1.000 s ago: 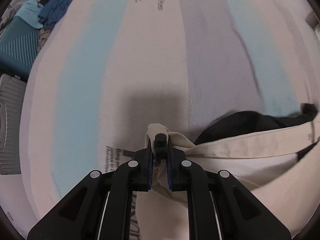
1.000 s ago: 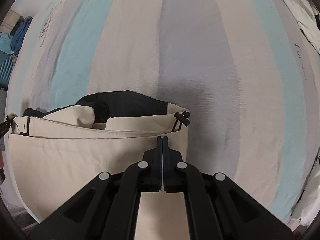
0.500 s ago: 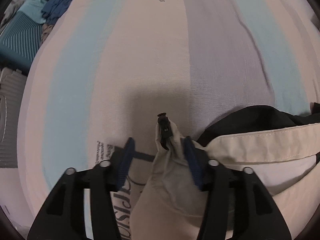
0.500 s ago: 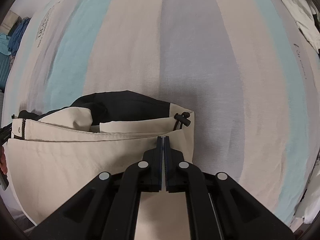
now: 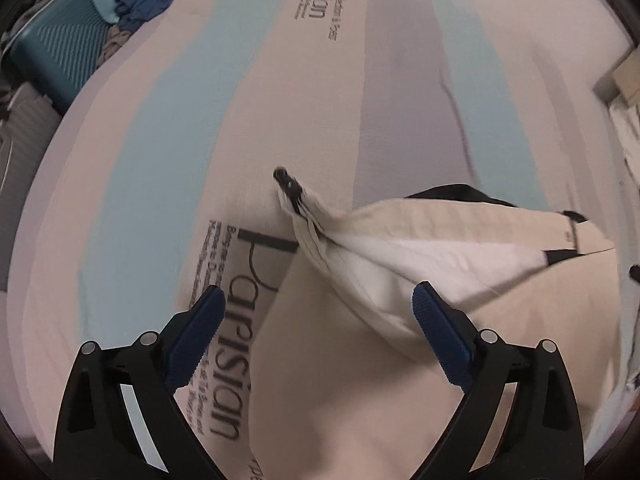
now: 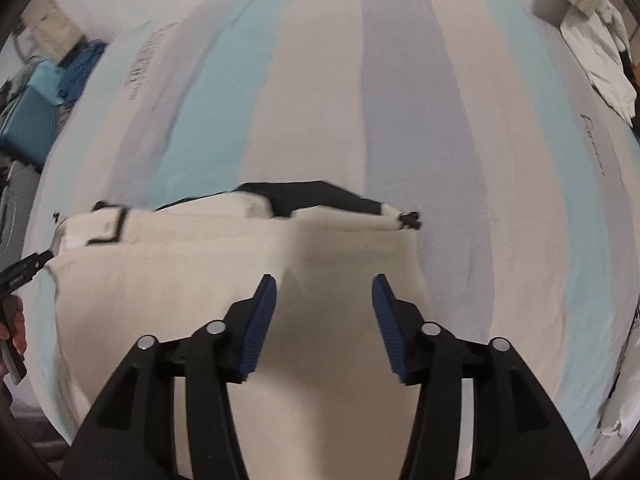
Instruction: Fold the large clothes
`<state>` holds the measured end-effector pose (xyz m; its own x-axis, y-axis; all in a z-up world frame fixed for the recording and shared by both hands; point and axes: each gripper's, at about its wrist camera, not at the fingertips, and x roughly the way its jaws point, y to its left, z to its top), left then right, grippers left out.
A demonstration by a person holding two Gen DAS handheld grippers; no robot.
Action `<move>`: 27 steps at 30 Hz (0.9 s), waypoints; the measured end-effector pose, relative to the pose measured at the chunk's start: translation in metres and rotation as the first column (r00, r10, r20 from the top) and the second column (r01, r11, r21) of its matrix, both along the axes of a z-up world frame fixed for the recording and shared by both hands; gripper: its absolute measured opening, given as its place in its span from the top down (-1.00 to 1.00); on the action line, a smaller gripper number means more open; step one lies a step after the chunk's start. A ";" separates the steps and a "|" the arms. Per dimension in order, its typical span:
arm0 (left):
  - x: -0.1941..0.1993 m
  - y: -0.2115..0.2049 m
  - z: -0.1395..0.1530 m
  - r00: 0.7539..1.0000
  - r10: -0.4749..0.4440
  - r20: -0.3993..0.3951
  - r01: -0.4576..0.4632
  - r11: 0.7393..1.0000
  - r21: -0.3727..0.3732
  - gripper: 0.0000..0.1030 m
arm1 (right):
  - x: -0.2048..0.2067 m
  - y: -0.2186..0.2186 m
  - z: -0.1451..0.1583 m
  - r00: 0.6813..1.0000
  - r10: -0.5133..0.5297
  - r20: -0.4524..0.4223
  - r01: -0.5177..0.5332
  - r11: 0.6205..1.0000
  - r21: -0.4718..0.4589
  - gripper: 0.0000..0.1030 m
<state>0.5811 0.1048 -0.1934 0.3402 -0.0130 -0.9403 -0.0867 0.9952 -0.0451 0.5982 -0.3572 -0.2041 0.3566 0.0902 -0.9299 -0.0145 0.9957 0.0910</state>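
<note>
striped bedsheet [image 6: 328, 92]: work surface. cream garment [image 6: 240, 280]: lies folded on it, hem bunched at left corner. left gripper [image 5: 316, 320], right gripper [image 6: 324, 308]: jaws just opened, holding nothing. advice: smooth that corner before next fold.

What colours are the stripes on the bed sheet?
Light blue, beige and grey stripes on the bed sheet, best seen in the right wrist view.

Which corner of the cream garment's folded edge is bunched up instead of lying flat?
The corner in front of the left gripper, with a black cord stopper at its tip. It is pinched into creased folds. The corner by the right gripper lies flat.
</note>
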 end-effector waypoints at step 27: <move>-0.064 0.016 -0.016 0.978 -0.174 -0.117 0.156 0.977 -0.145 -0.88 | -0.058 0.145 -0.024 0.984 0.140 -0.114 -0.136 0.990 0.040 0.03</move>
<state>0.5170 0.1209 -0.2089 0.1991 -0.1882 -0.9617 0.0646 0.9818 -0.1788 0.5403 -0.2120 -0.2280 0.2279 0.1612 -0.9602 -0.1392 0.9815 0.1318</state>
